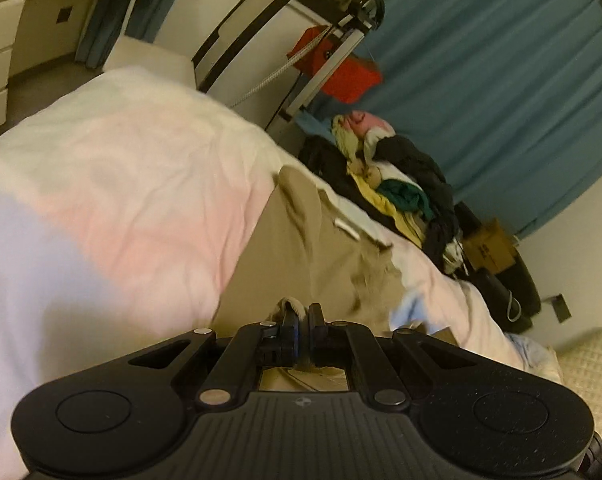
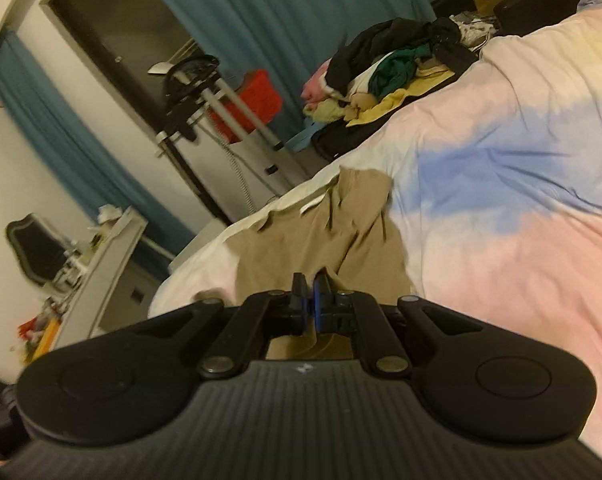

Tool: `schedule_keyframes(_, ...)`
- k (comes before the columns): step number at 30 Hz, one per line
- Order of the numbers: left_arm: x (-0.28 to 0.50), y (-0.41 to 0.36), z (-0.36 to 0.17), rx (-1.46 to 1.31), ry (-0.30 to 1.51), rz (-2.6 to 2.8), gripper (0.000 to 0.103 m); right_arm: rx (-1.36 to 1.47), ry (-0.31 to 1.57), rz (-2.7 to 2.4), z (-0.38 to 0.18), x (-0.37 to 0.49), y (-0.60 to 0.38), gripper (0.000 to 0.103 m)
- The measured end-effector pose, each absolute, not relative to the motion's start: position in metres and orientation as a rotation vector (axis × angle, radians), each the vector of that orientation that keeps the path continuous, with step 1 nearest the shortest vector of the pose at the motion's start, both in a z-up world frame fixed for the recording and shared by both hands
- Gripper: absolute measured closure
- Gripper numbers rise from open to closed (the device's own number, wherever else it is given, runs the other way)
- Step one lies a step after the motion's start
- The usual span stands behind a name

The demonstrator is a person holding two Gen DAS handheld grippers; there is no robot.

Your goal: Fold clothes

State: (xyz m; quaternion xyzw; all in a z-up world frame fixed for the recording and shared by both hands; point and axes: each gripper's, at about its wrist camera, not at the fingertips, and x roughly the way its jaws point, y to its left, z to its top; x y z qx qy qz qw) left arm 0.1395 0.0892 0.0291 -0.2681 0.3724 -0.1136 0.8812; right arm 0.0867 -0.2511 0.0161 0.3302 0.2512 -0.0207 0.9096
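A tan garment (image 1: 301,248) lies stretched out on the pastel pink, blue and white bedspread (image 1: 121,184). My left gripper (image 1: 304,310) is shut on the near edge of the tan garment, a fold of cloth bunched at its fingertips. In the right wrist view the same tan garment (image 2: 321,236) runs away from me over the bedspread (image 2: 501,200), with a white label near its far end. My right gripper (image 2: 309,280) is shut on its near edge.
A heap of mixed clothes (image 1: 397,184) lies at the bed's far side, also in the right wrist view (image 2: 397,76). Behind stand blue curtains (image 1: 501,80), a stand with a red box (image 1: 341,68), a cardboard box (image 1: 489,248) and a white dresser (image 2: 101,264).
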Motion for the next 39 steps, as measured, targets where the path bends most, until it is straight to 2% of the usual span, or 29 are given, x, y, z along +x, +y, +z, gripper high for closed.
schedule_keyframes(6,0.198,0.053,-0.006,-0.376,0.710,-0.220,0.098,0.540,0.496,-0.067,-0.019,0.150,-0.252,0.096)
schedule_keyframes(13,0.252,0.024,-0.064,-0.227,0.751,-0.205,0.098,0.424,0.517,-0.100,-0.073,0.203,-0.250,0.096)
schedule_keyframes(17,0.268,0.016,-0.095,-0.185,0.780,-0.191,0.097,0.384,0.568,-0.109,-0.096,0.220,-0.248,0.096)
schedule_keyframes(20,0.266,0.011,-0.096,-0.152,0.759,-0.181,0.096,0.361,0.603,-0.110,-0.109,0.229,-0.246,0.096)
schedule_keyframes(22,0.263,0.008,-0.092,-0.140,0.749,-0.181,0.091,0.350,0.598,-0.109,-0.104,0.226,-0.245,0.096)
schedule_keyframes(25,0.249,0.006,-0.079,-0.132,0.719,-0.187,0.066,0.332,0.582,-0.105,-0.093,0.220,-0.243,0.094)
schedule_keyframes(27,0.236,0.007,-0.067,-0.159,0.696,-0.203,0.035,0.322,0.568,-0.104,-0.081,0.213,-0.241,0.092)
schedule_keyframes(28,0.229,0.007,-0.061,-0.175,0.683,-0.213,0.031,0.316,0.562,-0.105,-0.074,0.209,-0.240,0.090)
schedule_keyframes(29,0.220,0.007,-0.054,-0.173,0.664,-0.222,0.024,0.309,0.556,-0.104,-0.067,0.204,-0.238,0.080)
schedule_keyframes(30,0.211,0.006,-0.046,-0.160,0.641,-0.229,0.019,0.306,0.546,-0.094,-0.060,0.199,-0.237,0.056)
schedule_keyframes(31,0.201,0.005,-0.038,-0.146,0.619,-0.235,0.016,0.306,0.528,-0.073,-0.052,0.191,-0.235,0.041)
schedule_keyframes(32,0.192,0.004,-0.032,-0.133,0.600,-0.243,0.010,0.312,0.503,-0.060,-0.045,0.182,-0.233,0.015)
schedule_keyframes(33,0.184,0.004,-0.026,-0.121,0.584,-0.249,0.005,0.317,0.477,-0.046,-0.037,0.173,-0.231,0.011)
schedule_keyframes(35,0.165,0.005,-0.017,-0.094,0.547,-0.252,0.002,0.314,0.454,-0.042,-0.025,0.154,-0.226,0.012)
schedule_keyframes(39,0.131,0.010,-0.006,-0.080,0.525,-0.274,0.001,0.289,0.429,-0.042,-0.015,0.112,-0.218,0.012)
